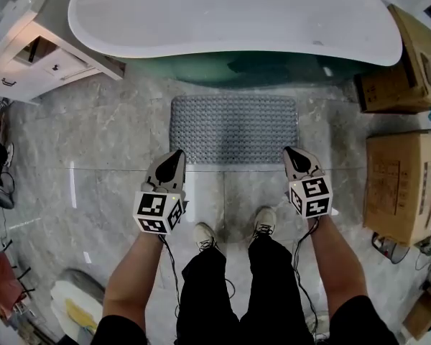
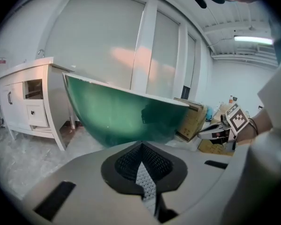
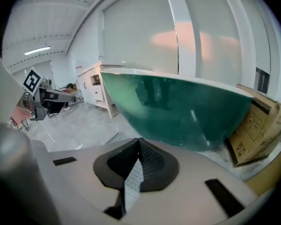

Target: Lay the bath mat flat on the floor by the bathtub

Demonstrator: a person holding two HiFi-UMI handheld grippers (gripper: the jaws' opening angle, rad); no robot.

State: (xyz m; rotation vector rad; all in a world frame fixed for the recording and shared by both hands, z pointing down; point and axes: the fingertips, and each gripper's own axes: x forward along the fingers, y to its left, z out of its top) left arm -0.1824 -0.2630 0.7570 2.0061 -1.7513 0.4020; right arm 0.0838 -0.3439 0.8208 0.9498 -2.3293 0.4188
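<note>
The grey textured bath mat [image 1: 233, 128] lies spread flat on the marble floor in front of the green, white-rimmed bathtub [image 1: 230, 13]. My left gripper [image 1: 174, 157] sits at the mat's near left corner and my right gripper [image 1: 291, 153] at its near right corner, both low to the floor. In the left gripper view the pads meet at the tip of the left gripper [image 2: 142, 146] with a strip of mat [image 2: 145, 184] pinched between them. In the right gripper view the right gripper [image 3: 139, 142] is shut the same way on a strip of mat [image 3: 133, 179].
A white vanity cabinet [image 1: 36, 56] stands at the tub's left end. Cardboard boxes [image 1: 402, 185] line the right side, one more [image 1: 409, 56] by the tub's right end. The person's shoes [image 1: 205, 236] stand just behind the mat. Clutter lies at the left edge [image 1: 0, 171].
</note>
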